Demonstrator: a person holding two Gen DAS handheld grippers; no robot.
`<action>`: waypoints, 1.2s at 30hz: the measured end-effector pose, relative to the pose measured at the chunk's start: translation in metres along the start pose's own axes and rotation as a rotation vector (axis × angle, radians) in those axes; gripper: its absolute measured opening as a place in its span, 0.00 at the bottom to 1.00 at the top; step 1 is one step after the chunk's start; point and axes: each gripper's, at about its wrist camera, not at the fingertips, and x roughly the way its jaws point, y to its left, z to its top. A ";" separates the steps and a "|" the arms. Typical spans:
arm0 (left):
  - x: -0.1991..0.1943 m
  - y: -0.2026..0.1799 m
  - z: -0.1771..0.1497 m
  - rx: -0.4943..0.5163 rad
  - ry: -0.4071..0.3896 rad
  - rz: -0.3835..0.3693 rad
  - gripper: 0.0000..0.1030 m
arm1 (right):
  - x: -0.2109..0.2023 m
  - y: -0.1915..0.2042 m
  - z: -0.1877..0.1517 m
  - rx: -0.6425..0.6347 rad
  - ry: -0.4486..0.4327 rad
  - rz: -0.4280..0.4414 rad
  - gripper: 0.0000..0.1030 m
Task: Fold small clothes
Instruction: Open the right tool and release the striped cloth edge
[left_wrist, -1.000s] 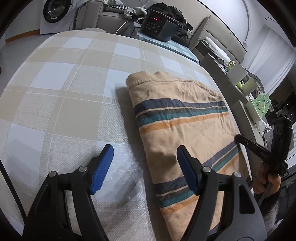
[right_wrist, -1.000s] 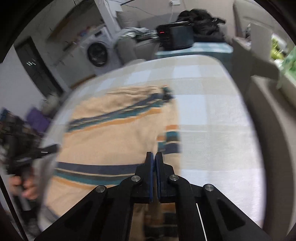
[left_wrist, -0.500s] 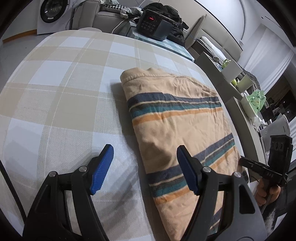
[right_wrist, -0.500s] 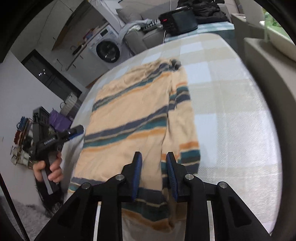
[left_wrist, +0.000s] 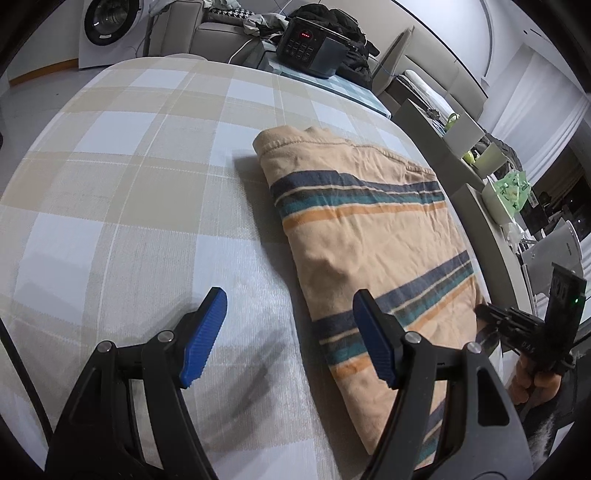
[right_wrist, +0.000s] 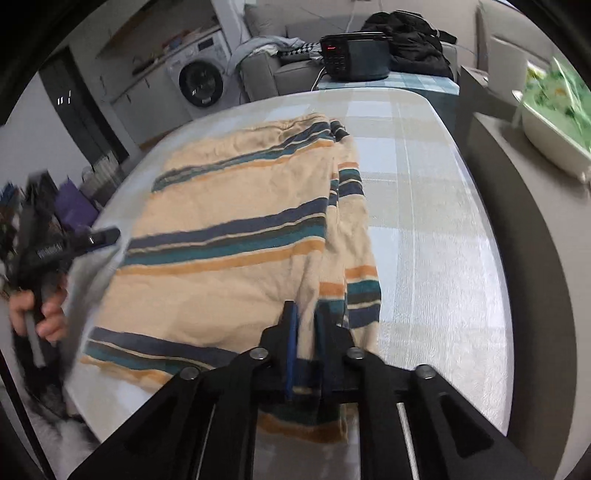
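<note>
Garment: your striped tan shirt lies folded on the checked tablecloth, towards the right side of the table in the left wrist view; its folded edge runs from the far collar end down to the near edge.
Sleeve: in the right wrist view a striped sleeve lies folded along the right edge of the shirt, on top of the cloth.
Left gripper: your left gripper has its blue pads spread wide and holds nothing; the left pad is over bare cloth, the right pad over the shirt's near left edge.
Right gripper: your right gripper has its fingers close together with a narrow gap, straddling the shirt's near right hem; whether the pads actually press the fabric, you cannot tell from here.
Background: a black appliance sits beyond the far edge of the table, a washing machine far left.
</note>
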 end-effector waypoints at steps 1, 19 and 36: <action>-0.002 -0.001 -0.002 0.003 0.002 -0.001 0.66 | -0.004 -0.002 -0.002 0.010 -0.009 0.019 0.21; -0.016 -0.055 -0.085 0.271 0.165 -0.090 0.67 | -0.019 -0.012 -0.043 -0.109 -0.028 0.172 0.19; -0.015 -0.064 -0.089 0.338 0.169 -0.068 0.71 | -0.049 -0.043 -0.046 0.035 -0.115 0.186 0.26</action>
